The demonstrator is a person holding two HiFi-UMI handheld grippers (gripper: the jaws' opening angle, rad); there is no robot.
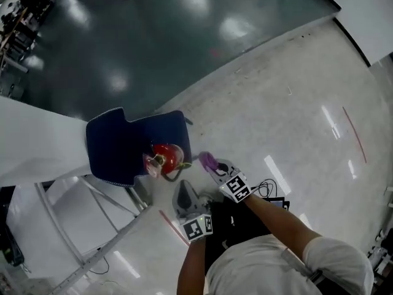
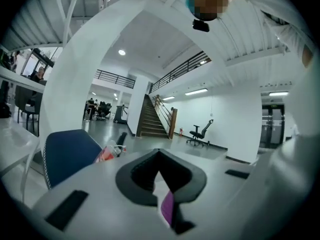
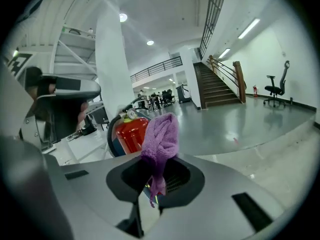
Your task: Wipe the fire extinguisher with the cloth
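- A blue chair [image 1: 123,143] stands on the pale floor [image 1: 288,121], just right of a white counter [image 1: 37,140] at the left edge of the head view.
- The red fire extinguisher [image 1: 167,157] is upright at the near right corner of the chair's seat, its gauge and black hose on top. I cannot tell whether it rests on the seat or stands against it.
- In the left gripper view the extinguisher [image 2: 107,154] peeks out beside the chair [image 2: 67,154], ahead and to the left of the jaws.
- The left gripper [image 1: 183,195] is below and right of the extinguisher, apart from it. Its own view shows the left gripper [image 2: 159,156] with jaws drawn together and nothing clamped. A purple sliver shows low in the slit, and I cannot tell what it is.
- The purple cloth [image 1: 207,160] is bunched just right of the extinguisher, near it but not visibly touching.
- The right gripper [image 1: 215,166] is clamped on the cloth. In its own view the cloth [image 3: 161,134] stands up out of the right gripper [image 3: 159,169], with the extinguisher [image 3: 127,134] close behind on the left.
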